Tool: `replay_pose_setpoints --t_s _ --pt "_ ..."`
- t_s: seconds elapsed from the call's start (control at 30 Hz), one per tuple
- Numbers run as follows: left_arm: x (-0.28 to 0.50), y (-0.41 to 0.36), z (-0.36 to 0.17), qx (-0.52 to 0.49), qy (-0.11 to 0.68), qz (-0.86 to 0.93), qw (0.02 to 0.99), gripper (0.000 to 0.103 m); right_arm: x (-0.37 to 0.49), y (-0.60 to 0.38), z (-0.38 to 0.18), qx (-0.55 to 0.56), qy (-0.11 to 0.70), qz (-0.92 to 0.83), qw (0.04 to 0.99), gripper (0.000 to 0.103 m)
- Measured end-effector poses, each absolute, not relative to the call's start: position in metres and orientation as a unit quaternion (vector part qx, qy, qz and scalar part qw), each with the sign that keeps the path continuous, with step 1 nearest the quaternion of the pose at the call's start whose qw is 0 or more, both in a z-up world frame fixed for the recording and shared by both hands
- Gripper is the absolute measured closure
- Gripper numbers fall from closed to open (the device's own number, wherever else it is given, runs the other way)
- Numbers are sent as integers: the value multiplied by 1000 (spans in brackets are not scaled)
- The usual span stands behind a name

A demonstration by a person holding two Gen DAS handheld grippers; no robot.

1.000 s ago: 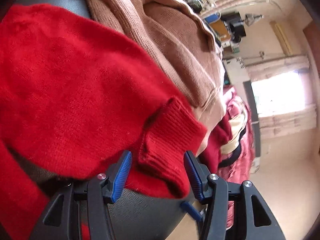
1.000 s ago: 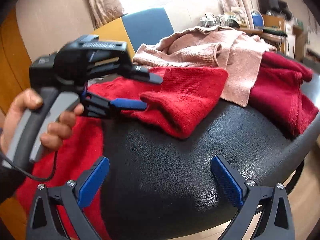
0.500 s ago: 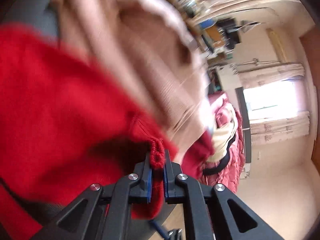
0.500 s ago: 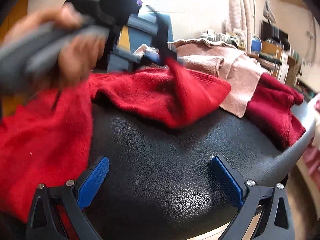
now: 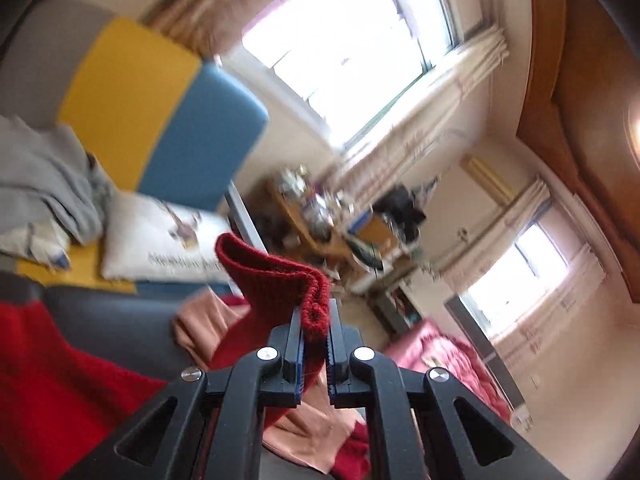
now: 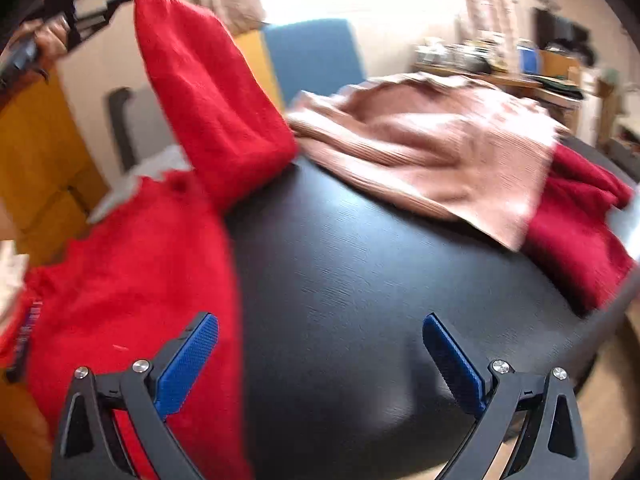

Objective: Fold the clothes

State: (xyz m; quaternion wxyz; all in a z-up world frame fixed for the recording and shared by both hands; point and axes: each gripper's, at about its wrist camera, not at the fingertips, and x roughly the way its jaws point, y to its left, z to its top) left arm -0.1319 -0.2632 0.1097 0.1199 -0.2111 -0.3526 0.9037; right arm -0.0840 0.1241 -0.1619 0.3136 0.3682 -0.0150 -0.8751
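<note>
— Bright windows and pale curtains fill the background, with a yellow-and-blue panel at the upper left of the left wrist view. Where is the garment?

— On the black padded surface (it looks like leather). The red sweater lies over the left side of the right wrist view, and one sleeve rises from it to the upper left corner.

— What holds it up there?

— The left gripper. Its fingers are clamped together on the ribbed cuff, which bunches between the blue pads at the centre of its own view. A hand grips the handle at the far upper left.

— And the other one?

— The right gripper sits at the bottom of its frame, fingers wide apart with nothing between them, over the bare black surface.

— Anything else on the surface?

— A pink knit garment spread at the upper right, overlapping a darker red one at the right edge.
</note>
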Motion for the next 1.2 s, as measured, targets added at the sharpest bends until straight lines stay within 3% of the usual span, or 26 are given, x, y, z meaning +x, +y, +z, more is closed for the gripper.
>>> replay_pose_setpoints --t_s 0.3,0.4,0.6,0.8,0.93,1.1,1.2 --pt "-28 -343 129 -120 -377 915 80 97 -87 35 -142 399 -71 -761 507 0" --pt "10 -376 116 -101 -398 910 58 97 -82 -1 -147 420 -56 -717 553 0" --pt "102 -425 33 -89 -445 891 -18 97 -100 -21 -181 432 102 -822 356 0" --pt "147 -451 -120 -212 -498 830 -135 97 -109 25 -182 452 23 -811 371 0" --pt "157 -439 -183 -285 -493 804 -171 97 -116 41 -164 443 -20 -815 372 0" --pt "179 -425 -179 -289 -454 823 -181 95 -124 25 -147 434 -29 -815 383 0" --pt "183 -425 -144 -270 -398 851 -211 84 -126 5 -149 435 -11 -812 388 0"
